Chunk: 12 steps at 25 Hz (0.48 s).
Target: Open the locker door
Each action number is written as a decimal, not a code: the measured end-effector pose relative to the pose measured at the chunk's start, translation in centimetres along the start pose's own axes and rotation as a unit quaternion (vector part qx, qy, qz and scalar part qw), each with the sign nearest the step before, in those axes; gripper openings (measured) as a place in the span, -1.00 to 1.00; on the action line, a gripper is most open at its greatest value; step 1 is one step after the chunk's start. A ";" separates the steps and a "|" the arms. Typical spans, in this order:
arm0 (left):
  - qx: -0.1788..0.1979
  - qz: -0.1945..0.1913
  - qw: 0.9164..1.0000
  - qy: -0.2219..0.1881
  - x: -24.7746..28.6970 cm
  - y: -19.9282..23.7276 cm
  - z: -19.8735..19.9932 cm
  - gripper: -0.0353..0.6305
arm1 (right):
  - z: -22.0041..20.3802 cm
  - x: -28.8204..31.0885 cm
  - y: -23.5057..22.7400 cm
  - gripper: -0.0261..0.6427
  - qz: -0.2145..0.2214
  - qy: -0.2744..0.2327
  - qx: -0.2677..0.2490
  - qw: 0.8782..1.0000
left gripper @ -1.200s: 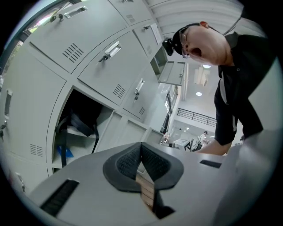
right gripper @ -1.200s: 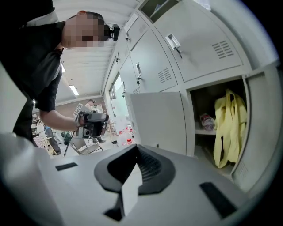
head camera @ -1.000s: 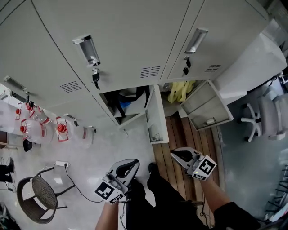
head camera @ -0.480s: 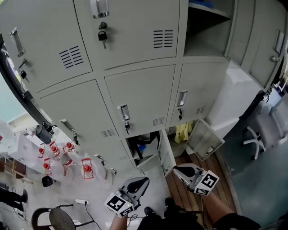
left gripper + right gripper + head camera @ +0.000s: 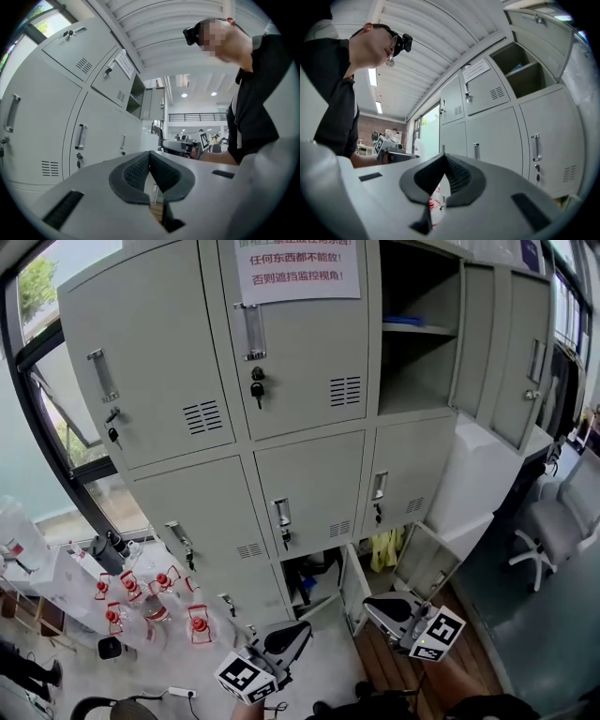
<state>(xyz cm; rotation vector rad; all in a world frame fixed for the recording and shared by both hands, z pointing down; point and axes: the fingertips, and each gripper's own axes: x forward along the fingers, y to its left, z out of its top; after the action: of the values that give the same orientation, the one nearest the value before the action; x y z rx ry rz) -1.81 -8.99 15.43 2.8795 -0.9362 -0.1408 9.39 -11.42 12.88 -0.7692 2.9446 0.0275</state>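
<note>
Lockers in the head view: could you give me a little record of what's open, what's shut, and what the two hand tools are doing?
Lockers: grey metal, stacked in rows
Open: top shelf compartment; two bottom doors
Shut: middle-row doors
Notice: on an upper door
Floor: bottles with red caps
Left gripper: jaws together, empty
Right gripper: jaws together, empty

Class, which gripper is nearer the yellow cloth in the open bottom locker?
Right. The right gripper is just below the yellow cloth; the left gripper sits farther off, lower left.
</note>
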 end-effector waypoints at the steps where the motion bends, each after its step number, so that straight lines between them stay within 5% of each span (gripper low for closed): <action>1: 0.002 -0.002 1.000 -0.003 -0.3 -0.3 0.4 -0.86 | 0.2 -0.1 0.6 -0.89 -0.001 0.000 0.000 1.000; 12: 0.014 -0.007 1.000 -0.026 -2.3 -3.4 2.1 -0.86 | 1.5 -2.6 4.9 -0.89 0.005 -0.011 0.012 1.000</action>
<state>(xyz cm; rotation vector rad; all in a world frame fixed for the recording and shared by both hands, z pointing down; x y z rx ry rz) -1.92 -5.02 13.04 2.9216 -0.9351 -0.2073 9.40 -5.86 11.59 -0.7449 2.9222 0.0030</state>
